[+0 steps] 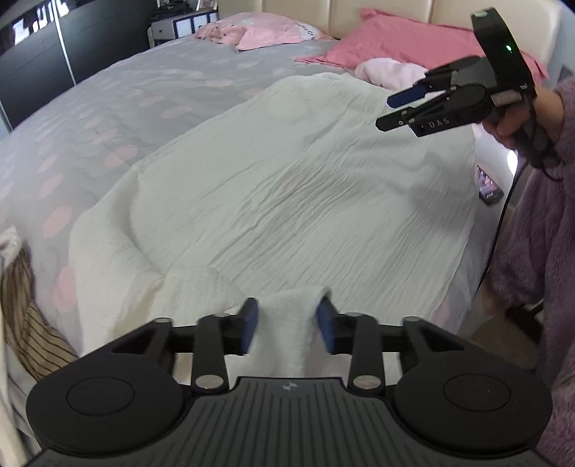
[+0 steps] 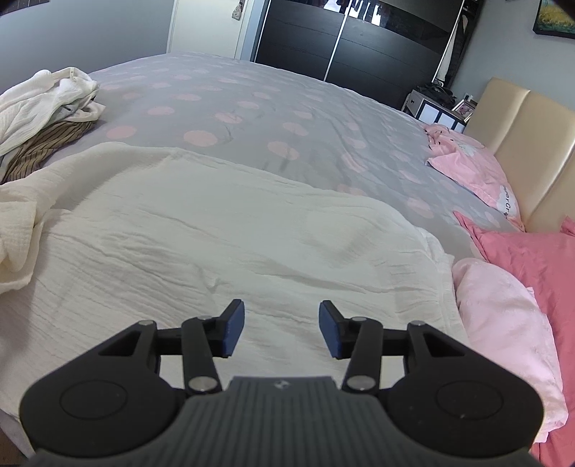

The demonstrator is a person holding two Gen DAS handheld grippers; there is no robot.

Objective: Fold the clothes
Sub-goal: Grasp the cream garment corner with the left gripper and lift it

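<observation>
The cream crinkled garment lies spread flat on the bed, over the near part of a grey bedspread with pink dots. In the left wrist view its long axis runs from the near edge away toward the pink pillows at the cream padded headboard; in the right wrist view the same cloth stretches across from left to right, with a loose bunched part at its left end.

The left gripper hovers low over the near end of the garment. Its jaws stand apart, and a raised fold of the cream cloth sits between the blue pads without being pinched; the picture is blurred there, so I cannot tell whether a pad brushes it. The right gripper, held in a person's hand with a fluffy purple sleeve, hangs above the far right part of the garment with its jaws apart and nothing in them. The letters "DAS" are printed on one finger.

A pale pink fleecy cloth lies just beside the garment's end near the pillows. A heap of white and brown-striped clothes sits at the far left. A phone lies at the bed's right side. One pale pink pillow carries printed writing too small to read.
</observation>
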